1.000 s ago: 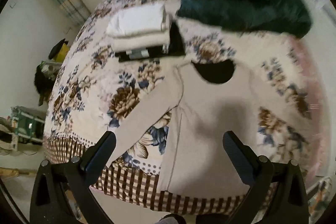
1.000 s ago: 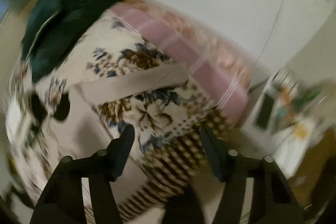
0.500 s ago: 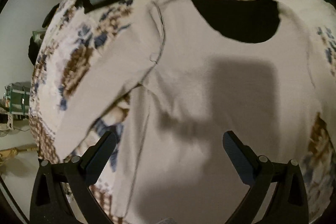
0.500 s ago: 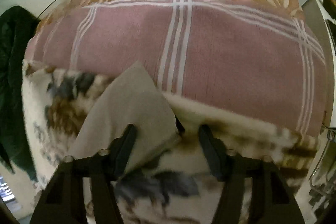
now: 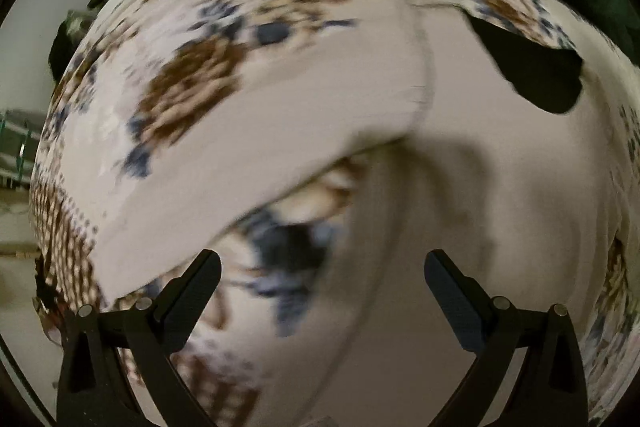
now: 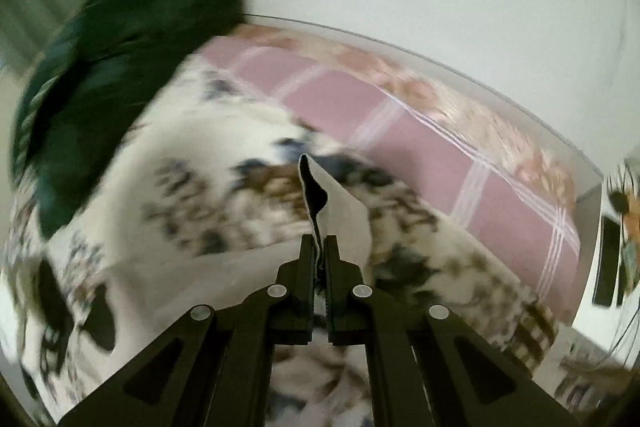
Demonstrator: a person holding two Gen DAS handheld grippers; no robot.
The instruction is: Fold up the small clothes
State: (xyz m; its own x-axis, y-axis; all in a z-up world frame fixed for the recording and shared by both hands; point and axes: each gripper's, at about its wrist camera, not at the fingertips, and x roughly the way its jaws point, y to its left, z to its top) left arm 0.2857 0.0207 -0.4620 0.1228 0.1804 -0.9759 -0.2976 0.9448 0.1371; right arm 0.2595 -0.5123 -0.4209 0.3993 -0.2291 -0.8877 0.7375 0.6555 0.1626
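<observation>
With the right gripper (image 6: 319, 247) pinching only the sleeve cuff (image 6: 340, 211) of the shirt (image 5: 460, 187) spread on the bed (image 5: 192, 87), and the left gripper (image 5: 322, 291) spread above it, the thin cuff could slip free mid-fold.

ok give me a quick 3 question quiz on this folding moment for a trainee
1. True or false: the right gripper has its fingers closed on a sleeve cuff of the beige top.
2. Multiple choice: the left gripper is A) shut on the other sleeve, B) open and holding nothing, C) shut on the dark green blanket.
3. Fill in: the beige top lies on a ______-patterned bedspread.

Key: 1 true; 2 B; 3 floral.
</observation>
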